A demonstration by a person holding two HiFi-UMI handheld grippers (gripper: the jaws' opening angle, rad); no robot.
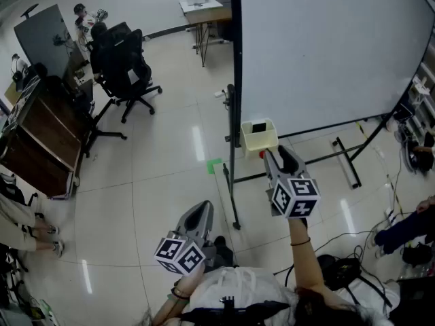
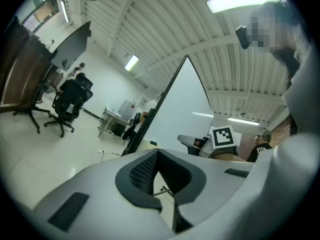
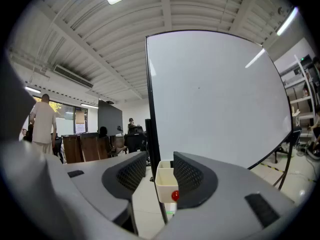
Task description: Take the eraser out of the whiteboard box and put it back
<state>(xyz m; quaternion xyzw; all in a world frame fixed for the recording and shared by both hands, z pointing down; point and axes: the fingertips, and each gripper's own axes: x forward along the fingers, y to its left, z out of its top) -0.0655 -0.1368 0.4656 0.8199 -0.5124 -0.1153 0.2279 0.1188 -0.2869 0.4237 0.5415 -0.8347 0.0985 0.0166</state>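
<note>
Eraser: the small dark block [image 1: 258,127] in the box's open top, just above the middle of the head view. You see only its top face; the walls hide the rest.
Eraser, right gripper view: a dark sliver at the back of the box may be it, but it is too small to be sure.
Box: cream [image 1: 250,142], fixed at the whiteboard's [image 1: 326,46] lower left corner beside the dark frame post. In the right gripper view it sits low in the centre [image 3: 164,184], and the right-hand jaw covers its right side.
Red dot: on the box's front low down [image 3: 175,195], half hidden by that same jaw. What it is cannot be made out.
Right gripper: your right gripper [image 1: 280,156] points up the frame at the box, tips just below it and near the red dot. Its jaws stand about half apart with nothing gripped [image 3: 160,159]. The box shows in the gap, lying beyond the pads. Whether the right-hand jaw touches the box cannot be told.
Eraser to right gripper: the eraser lies in the box just past your jaw tips, apart from them.
Left gripper: your left gripper [image 1: 198,212] is at lower centre-left of the head view, well apart from the box. Its tips meet [image 2: 158,153] and only floor shows through the hollow behind them, so it holds nothing.
Cut off: your arms and body leave the bottom edge of the head view.
</note>
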